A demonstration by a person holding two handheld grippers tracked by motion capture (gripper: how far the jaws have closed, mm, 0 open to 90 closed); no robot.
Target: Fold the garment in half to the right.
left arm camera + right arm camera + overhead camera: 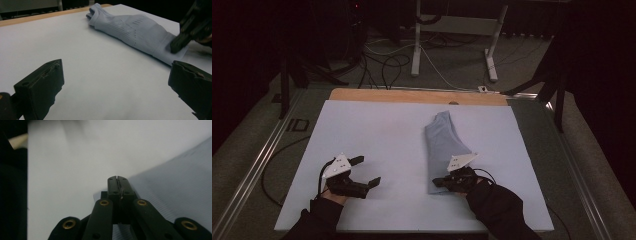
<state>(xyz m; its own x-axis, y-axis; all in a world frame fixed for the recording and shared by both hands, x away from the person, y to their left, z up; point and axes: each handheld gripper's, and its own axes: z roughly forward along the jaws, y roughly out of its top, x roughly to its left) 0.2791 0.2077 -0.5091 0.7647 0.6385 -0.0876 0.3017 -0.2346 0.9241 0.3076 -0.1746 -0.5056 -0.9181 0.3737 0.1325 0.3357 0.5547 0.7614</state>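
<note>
Fingers of the left gripper (365,171) stand spread wide over bare white tabletop (377,130), holding nothing. Rightward lies the folded pale-blue garment (442,150), no readable label; at its near edge the right gripper (438,182) rests, fingers pressed together.

Dim room; grey floor (452,60), black cables (384,62), white table legs (416,45).

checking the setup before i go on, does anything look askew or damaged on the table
Nothing looks damaged or spilled. The folded light-blue garment lies slightly slanted on the white sheet, its far end leaning left. The right claw is shut at its near corner; whether it pinches cloth is unclear. The left claw hangs open over bare sheet.
</note>
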